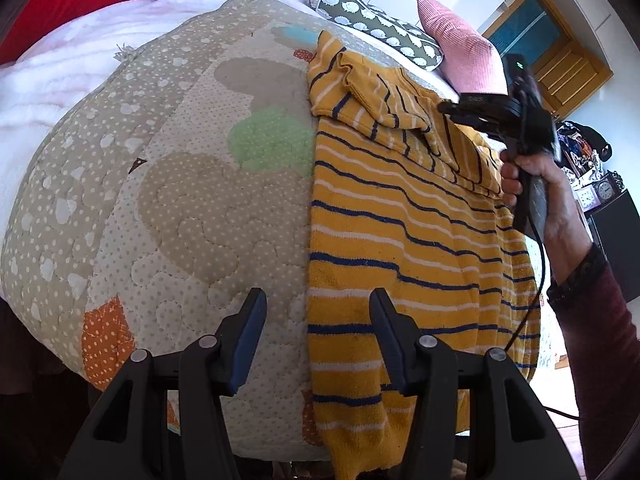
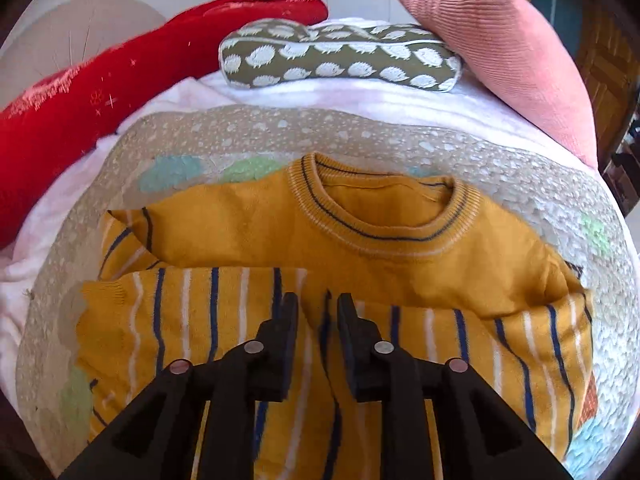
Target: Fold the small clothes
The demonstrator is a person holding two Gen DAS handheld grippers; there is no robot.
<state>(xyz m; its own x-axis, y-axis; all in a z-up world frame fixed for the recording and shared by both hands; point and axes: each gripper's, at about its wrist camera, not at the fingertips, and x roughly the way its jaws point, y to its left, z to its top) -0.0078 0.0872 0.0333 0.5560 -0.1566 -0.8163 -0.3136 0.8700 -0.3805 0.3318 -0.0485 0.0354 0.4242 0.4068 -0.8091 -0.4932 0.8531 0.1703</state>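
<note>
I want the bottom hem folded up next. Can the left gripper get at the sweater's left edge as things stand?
Probably yes. The left gripper hangs open right over the striped sweater edge on the quilted mat, with nothing between. The right gripper is up near the collar, out of its way.

The sweater [image 2: 360, 240] is soft matt knit with a ribbed collar. Under it, the quilt [image 1: 180, 208] is stitched, puffy cotton. The far pink cushion [image 2: 500, 48] looks like ribbed corduroy. The grippers' black fingers [image 1: 250, 340] are matt plastic with shiny metal rivets.
</note>
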